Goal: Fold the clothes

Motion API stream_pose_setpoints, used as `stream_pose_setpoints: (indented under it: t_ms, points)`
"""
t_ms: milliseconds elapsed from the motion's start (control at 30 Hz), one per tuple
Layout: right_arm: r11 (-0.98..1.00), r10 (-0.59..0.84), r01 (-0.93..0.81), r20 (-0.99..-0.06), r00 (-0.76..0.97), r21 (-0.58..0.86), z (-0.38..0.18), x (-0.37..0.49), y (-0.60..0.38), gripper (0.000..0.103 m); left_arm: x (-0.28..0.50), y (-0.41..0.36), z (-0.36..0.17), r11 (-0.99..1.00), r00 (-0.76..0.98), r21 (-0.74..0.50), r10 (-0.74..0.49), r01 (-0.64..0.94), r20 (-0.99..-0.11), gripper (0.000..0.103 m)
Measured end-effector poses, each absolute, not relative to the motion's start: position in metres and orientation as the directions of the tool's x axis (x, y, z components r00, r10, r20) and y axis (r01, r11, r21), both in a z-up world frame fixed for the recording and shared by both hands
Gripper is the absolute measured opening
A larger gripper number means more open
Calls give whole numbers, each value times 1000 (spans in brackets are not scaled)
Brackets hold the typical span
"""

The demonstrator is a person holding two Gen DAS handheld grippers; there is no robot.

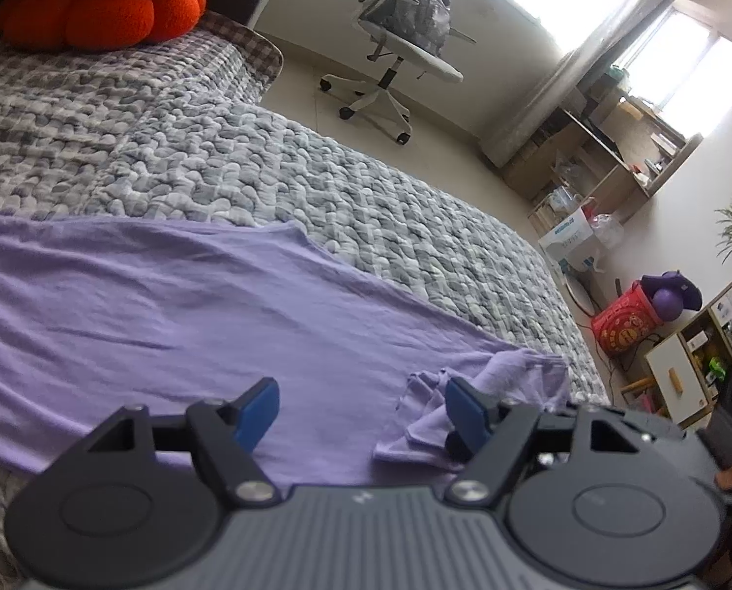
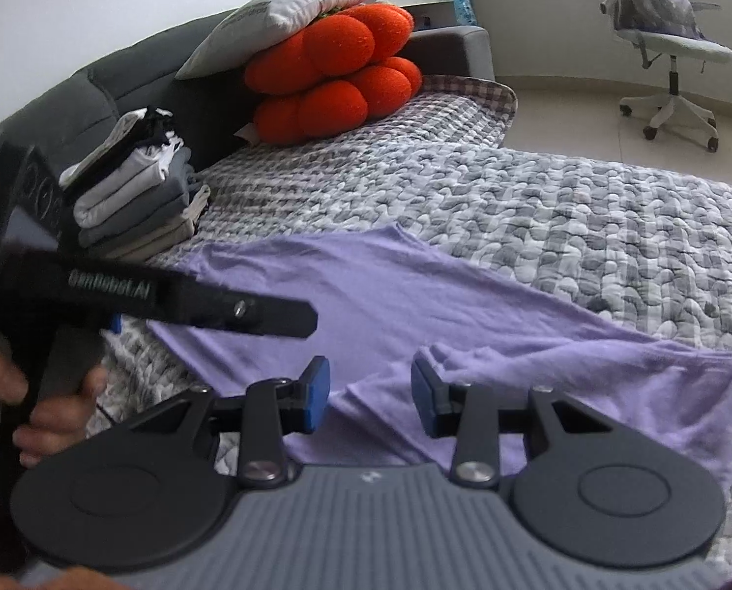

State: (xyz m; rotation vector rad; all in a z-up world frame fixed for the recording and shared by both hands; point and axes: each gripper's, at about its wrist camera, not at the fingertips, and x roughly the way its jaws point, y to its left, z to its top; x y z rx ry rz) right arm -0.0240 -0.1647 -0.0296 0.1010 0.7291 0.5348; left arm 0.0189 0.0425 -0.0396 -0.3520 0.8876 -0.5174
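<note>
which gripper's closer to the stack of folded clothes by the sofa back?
Left. The left gripper reaches over the purple shirt just beside the folded stack; the right gripper sits farther off, by the shirt's bunched sleeve.

Both tongs look alike: left tongs (image 1: 361, 410) & right tongs (image 2: 370, 396) have black arms w/ blue pads (image 2: 316, 393), silver screws (image 2: 262, 469), two round black discs & a grey ribbed body w/ a small white mark. Seen from the right cam, the left tongs have white letters on a black bar. A bare hand (image 2: 46, 413) shows, no sleeve.
</note>
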Motion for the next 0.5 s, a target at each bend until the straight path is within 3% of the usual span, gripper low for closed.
stream_pose_setpoints:
  t_ms: [233,400,433,500]
  points:
    - [841,501,-507,-627,597,189,-35,-31,-147,41,21,40,-41,814,505,-510,-576,278,-643,57]
    - [851,416,-522,-672,613,50,-49,-31,-134,40,23,40,-44,801,482,-535,-593,269,-645,56]
    - [849,402,-528,-681,612,26,-53,-31,-132,38,24,40,-44,796,477,-543,-599,267,-643,56]
    - [846,374,-533,-682,628,-28,-57,-32,-129,14,25,40,-45,785,465,-562,-613,262,-639,56]
